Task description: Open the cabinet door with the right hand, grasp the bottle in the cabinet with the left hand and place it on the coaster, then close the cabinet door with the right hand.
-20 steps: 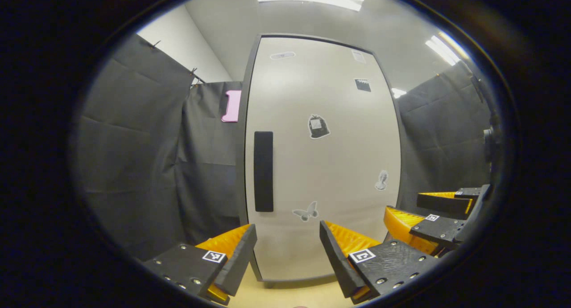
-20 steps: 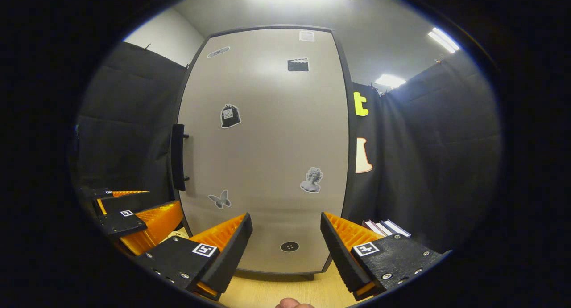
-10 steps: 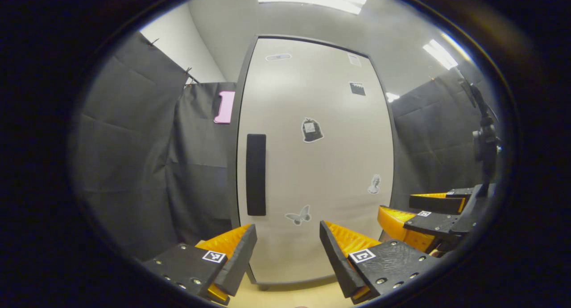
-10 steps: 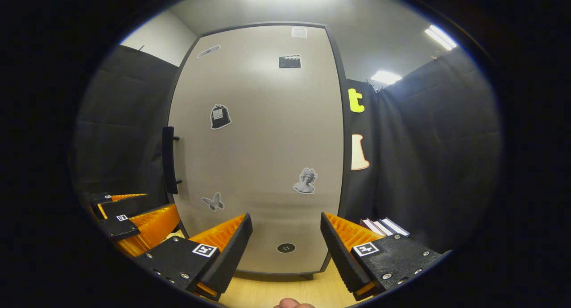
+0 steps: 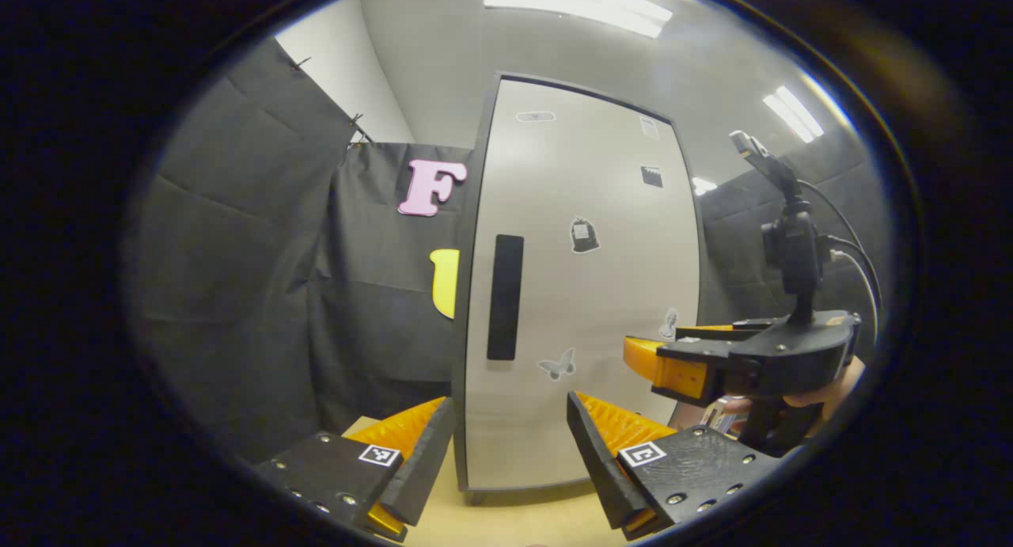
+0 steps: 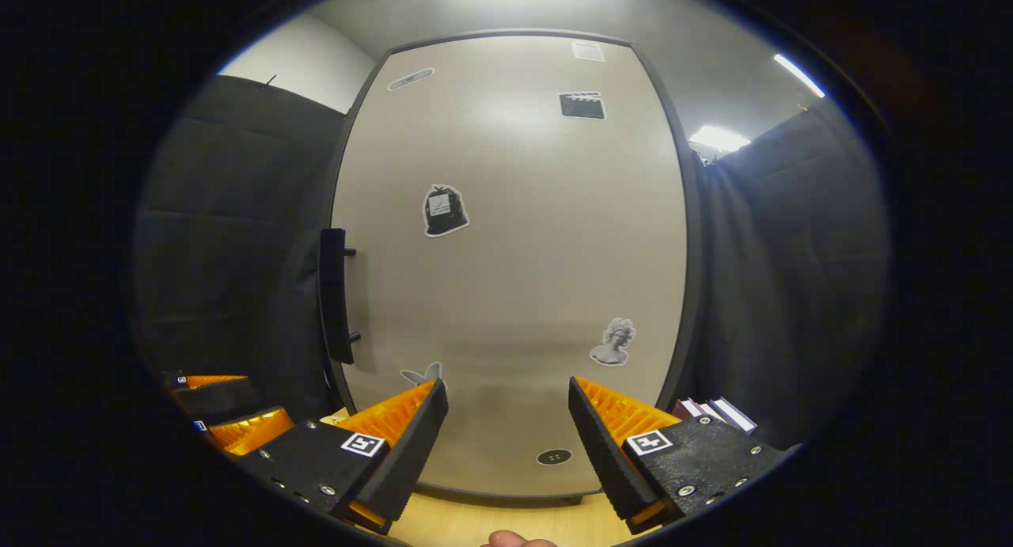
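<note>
Nothing done yet: cabinet door (image 6: 506,278) shut, handle (image 6: 334,294) untouched, bottle presumably hidden behind it. Right gripper (image 6: 506,436) wide, empty, near the door; left gripper (image 5: 510,452) wide, empty, waiting.

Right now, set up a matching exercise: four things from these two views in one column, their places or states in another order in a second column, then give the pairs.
Things:
1. cabinet door
2. door handle
3. right claw
4. books

Places or states:
A. open, with nothing between its fingers
B. shut, with stickers on its front
C. low at the cabinet's right side, by the booth's cloth
D. upright dark bar on the door's left edge

Pairs: 1-B, 2-D, 3-A, 4-C
</note>
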`<state>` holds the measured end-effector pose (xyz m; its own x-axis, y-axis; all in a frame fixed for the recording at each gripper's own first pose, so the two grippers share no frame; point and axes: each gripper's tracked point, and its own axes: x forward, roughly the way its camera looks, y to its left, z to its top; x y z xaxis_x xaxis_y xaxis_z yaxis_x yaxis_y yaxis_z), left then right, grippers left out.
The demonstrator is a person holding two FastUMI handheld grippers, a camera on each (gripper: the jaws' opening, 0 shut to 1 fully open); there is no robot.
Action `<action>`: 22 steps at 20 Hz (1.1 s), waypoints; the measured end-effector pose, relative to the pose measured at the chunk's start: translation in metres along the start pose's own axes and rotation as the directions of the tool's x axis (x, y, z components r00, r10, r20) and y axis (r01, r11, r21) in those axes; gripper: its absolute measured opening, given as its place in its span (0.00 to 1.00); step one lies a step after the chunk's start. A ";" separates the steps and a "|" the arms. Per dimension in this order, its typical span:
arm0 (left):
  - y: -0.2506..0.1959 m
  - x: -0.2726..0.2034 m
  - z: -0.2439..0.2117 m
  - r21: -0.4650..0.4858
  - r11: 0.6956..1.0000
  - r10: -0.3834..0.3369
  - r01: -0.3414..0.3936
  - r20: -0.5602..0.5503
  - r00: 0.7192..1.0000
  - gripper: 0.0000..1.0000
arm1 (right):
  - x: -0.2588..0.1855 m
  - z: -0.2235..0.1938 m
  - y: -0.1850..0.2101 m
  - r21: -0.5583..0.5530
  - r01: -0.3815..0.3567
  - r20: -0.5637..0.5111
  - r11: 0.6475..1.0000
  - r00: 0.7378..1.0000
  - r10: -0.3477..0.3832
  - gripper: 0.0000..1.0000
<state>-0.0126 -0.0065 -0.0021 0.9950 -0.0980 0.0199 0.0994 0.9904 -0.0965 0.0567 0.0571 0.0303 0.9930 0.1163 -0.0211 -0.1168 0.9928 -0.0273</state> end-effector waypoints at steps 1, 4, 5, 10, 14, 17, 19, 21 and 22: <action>0.004 -0.002 -0.001 0.006 1.000 0.012 -0.012 0.001 1.000 0.85 | 0.003 0.005 0.012 0.004 -0.024 0.013 1.000 1.000 0.024 0.95; 0.017 -0.013 -0.002 0.016 0.999 0.045 -0.045 0.004 0.999 0.84 | 0.016 0.018 0.049 -0.008 -0.085 0.038 0.996 0.996 0.085 0.95; 0.022 -0.014 0.000 0.020 0.998 0.059 -0.059 0.017 0.998 0.88 | 0.022 0.023 0.064 -0.016 -0.115 0.043 0.993 0.992 0.116 0.95; 0.057 -0.027 -0.008 0.092 0.982 0.167 -0.165 -0.011 0.986 0.87 | 0.046 0.038 0.121 -0.015 -0.201 0.048 0.979 0.978 0.202 0.95; 0.063 -0.033 -0.011 0.055 0.977 0.210 -0.208 -0.041 0.977 0.81 | 0.056 0.045 0.142 -0.032 -0.217 0.053 0.976 0.974 0.219 0.95; 0.070 -0.035 -0.013 0.044 0.968 0.247 -0.245 -0.051 0.968 0.85 | 0.063 0.040 0.145 -0.039 -0.218 0.032 0.975 0.975 0.219 0.94; 0.072 -0.036 -0.014 0.046 0.965 0.259 -0.257 -0.056 0.964 0.88 | 0.065 0.033 0.147 -0.011 -0.237 0.010 0.972 0.972 0.237 0.90; 0.076 -0.036 -0.015 0.061 0.963 0.265 -0.262 -0.058 0.962 0.82 | 0.073 0.027 0.145 0.024 -0.236 -0.020 0.971 0.971 0.237 0.68; 0.075 -0.037 -0.016 0.062 0.963 0.267 -0.263 -0.059 0.962 0.82 | 0.061 0.032 0.141 0.034 -0.250 -0.018 0.968 0.968 0.251 0.57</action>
<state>-0.0419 0.0702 -0.0256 0.9843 0.1639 -0.0656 -0.1666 0.9854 -0.0365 0.1011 0.2055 0.0568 0.9313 0.3613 -0.0455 -0.3611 0.9324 0.0132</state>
